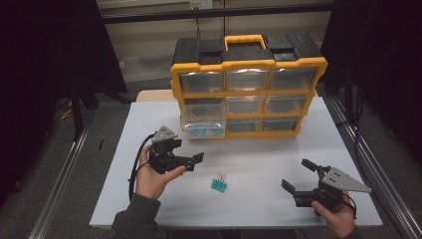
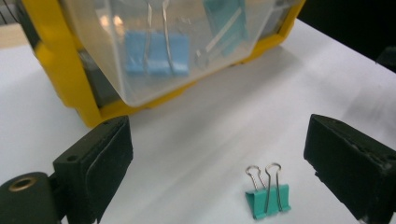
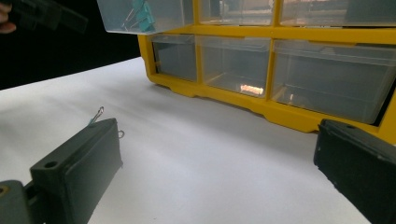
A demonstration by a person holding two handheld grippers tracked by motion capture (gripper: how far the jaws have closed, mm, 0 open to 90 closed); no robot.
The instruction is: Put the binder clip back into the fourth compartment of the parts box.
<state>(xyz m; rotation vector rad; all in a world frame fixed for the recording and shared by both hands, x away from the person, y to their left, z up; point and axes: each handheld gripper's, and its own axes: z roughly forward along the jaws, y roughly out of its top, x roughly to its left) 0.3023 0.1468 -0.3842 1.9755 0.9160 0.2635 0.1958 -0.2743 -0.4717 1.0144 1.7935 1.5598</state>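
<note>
Teal binder clip [image 2: 268,198], wire handles up

White table with a drawer organizer and one binder clip on it.
A yellow-and-black organizer [image 1: 249,87] of clear drawers stands at the far side of the white table [image 1: 259,159]. A teal binder clip [image 1: 219,184] lies alone on the bare surface nearer the front edge, well apart from the organizer.

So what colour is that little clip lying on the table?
Teal green, with silver wire handles; the binder clip shows best in the left gripper view.
</note>
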